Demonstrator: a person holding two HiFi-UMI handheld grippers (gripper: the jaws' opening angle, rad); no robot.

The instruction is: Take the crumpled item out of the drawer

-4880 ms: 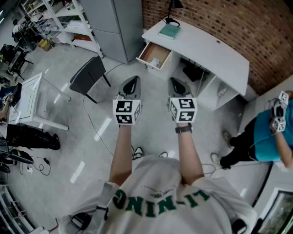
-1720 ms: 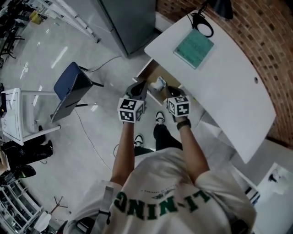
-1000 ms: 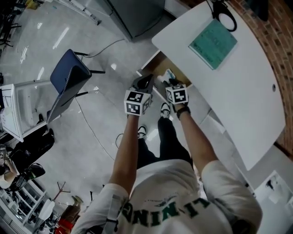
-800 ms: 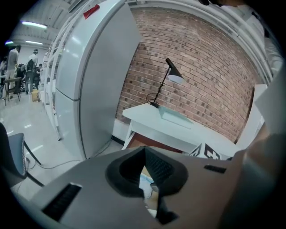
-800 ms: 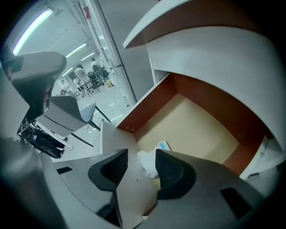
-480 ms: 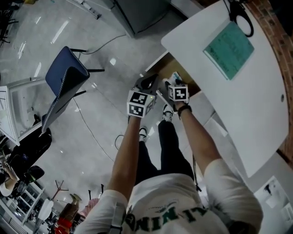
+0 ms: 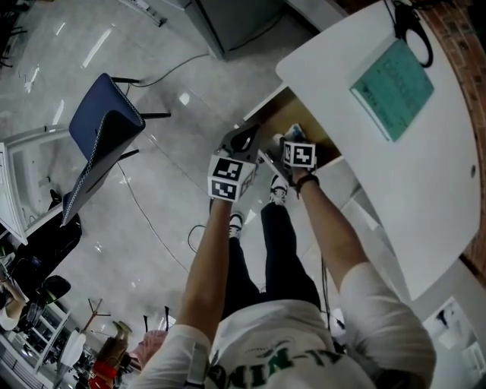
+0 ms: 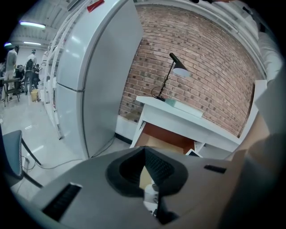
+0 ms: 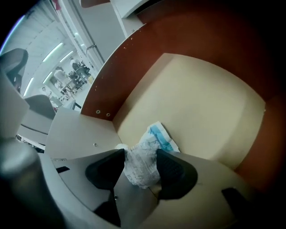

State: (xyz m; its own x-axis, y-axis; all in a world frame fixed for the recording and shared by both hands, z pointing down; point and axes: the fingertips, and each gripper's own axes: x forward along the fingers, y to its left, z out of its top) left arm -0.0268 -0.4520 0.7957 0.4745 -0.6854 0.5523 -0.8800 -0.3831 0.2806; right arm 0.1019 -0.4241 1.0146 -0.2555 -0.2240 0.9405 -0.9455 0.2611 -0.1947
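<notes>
Right tool [image 9: 139,164] jaws just spread wide, gripping nothing yet. Crumpled paper [image 9: 154,136] sits between them on the drawer [image 9: 201,103] floor, long axis running away. Left tool [image 8: 144,150] clenched empty, short of the drawer.

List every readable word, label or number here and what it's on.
No text reads whole.
Shirt: green letters, upside down, cut off at the edge.
Green book: print too small.
Crumpled item: print blurred.
Red label on cabinet: blurred.
</notes>
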